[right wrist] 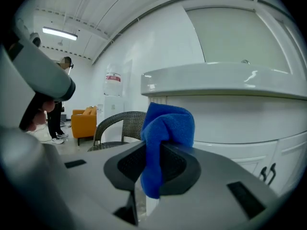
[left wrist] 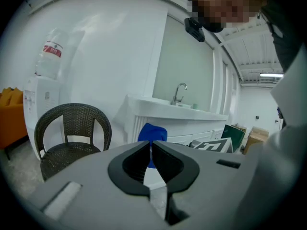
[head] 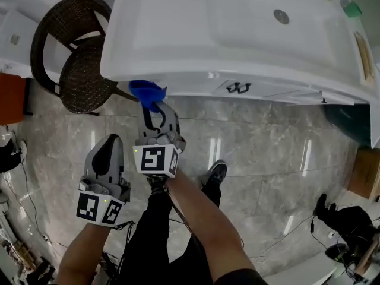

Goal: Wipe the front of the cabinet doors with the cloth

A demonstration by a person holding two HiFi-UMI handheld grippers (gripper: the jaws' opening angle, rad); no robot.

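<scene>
Approach step, apparently: right tool [right wrist: 152, 158] clamps the crumpled blue microfibre cloth [right wrist: 169, 127] near the white panelled cabinet doors [right wrist: 244, 150] (left tool [left wrist: 151, 158] closed, empty); next, press it flat against a door front.

The glossy grey marble-tiled floor [head: 267, 153] carries a dark wicker chair [head: 80, 70] at far left and the white sink cabinet [head: 261, 89] just right of it. A cardboard box [head: 363, 174] sits at right, and cables [head: 22, 165] trail along the left.

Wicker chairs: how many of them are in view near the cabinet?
1. The dark wicker chair stands on the floor at the left end of the white sink cabinet. Another one could be hidden under the countertop or outside the frames.
</scene>
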